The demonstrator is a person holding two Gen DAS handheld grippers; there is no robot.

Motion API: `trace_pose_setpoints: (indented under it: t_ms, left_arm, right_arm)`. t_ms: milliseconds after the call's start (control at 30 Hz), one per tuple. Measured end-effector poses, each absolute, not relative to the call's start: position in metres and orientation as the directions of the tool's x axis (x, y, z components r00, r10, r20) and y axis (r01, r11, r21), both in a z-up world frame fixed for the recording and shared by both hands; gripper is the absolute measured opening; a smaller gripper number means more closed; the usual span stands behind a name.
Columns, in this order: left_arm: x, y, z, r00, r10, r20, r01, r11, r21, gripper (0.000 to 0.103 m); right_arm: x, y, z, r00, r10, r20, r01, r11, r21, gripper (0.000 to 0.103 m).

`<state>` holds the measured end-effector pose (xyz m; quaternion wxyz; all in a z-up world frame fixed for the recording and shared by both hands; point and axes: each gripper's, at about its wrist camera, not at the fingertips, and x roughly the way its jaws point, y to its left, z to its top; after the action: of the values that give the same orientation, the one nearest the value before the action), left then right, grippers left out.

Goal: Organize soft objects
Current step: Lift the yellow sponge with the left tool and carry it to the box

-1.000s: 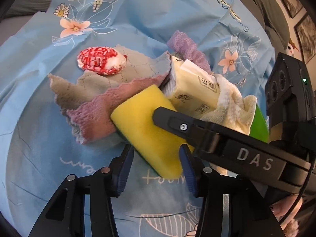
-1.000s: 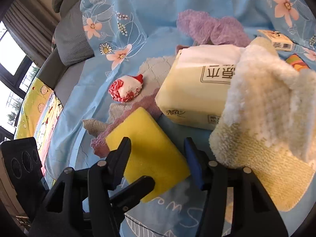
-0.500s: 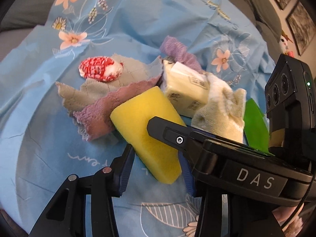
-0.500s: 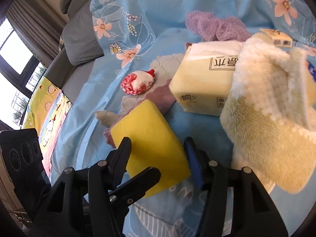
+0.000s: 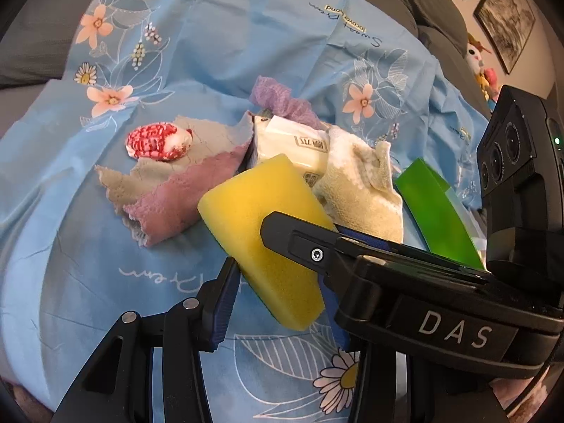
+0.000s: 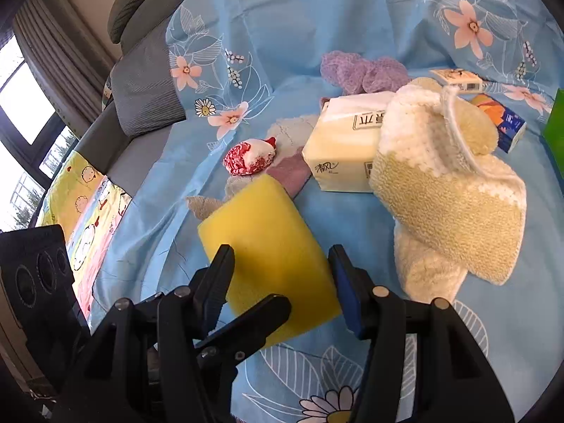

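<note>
A yellow sponge (image 5: 268, 225) is lifted above the blue flowered sheet (image 5: 70, 246), held between both grippers. My left gripper (image 5: 278, 303) and my right gripper (image 6: 282, 282) are each shut on the yellow sponge (image 6: 268, 232) from crossing sides. Behind lie a tissue pack (image 6: 345, 148), a cream knitted cloth (image 6: 447, 190), a grey-pink cloth (image 5: 183, 190), a red-white ball (image 5: 158, 141) and a purple cloth (image 6: 363, 70).
A green sheet (image 5: 437, 218) lies at the right. Two small packets (image 6: 500, 116) lie behind the cream cloth. A grey cushion (image 6: 144, 84) and a yellow cartoon blanket (image 6: 84, 218) are at the left edge of the bed.
The sponge has risen off the sheet with both grippers on it. The pile of soft things now sits farther away in both views.
</note>
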<state>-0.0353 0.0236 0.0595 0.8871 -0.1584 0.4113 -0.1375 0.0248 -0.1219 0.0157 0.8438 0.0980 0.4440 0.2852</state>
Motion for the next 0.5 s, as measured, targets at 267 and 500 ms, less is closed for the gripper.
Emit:
trace_pose_setpoints:
  t_ms: [267,500]
  left_arm:
    - [-0.047,0.014,0.090,0.688,-0.356,-0.632,0.148,0.922,-0.358,0.047]
    - [-0.055,-0.011,0.121,0.730,-0.352,-0.586,0.193,0.928,-0.317,0.047]
  right_arm:
    - [0.010,-0.130,0.045,0.504,0.584,-0.636,-0.435,0.808,0.396,0.055]
    - [-0.003,-0.156,0.076,0.573,0.592,-0.566,-0.447,0.805,0.389,0.054]
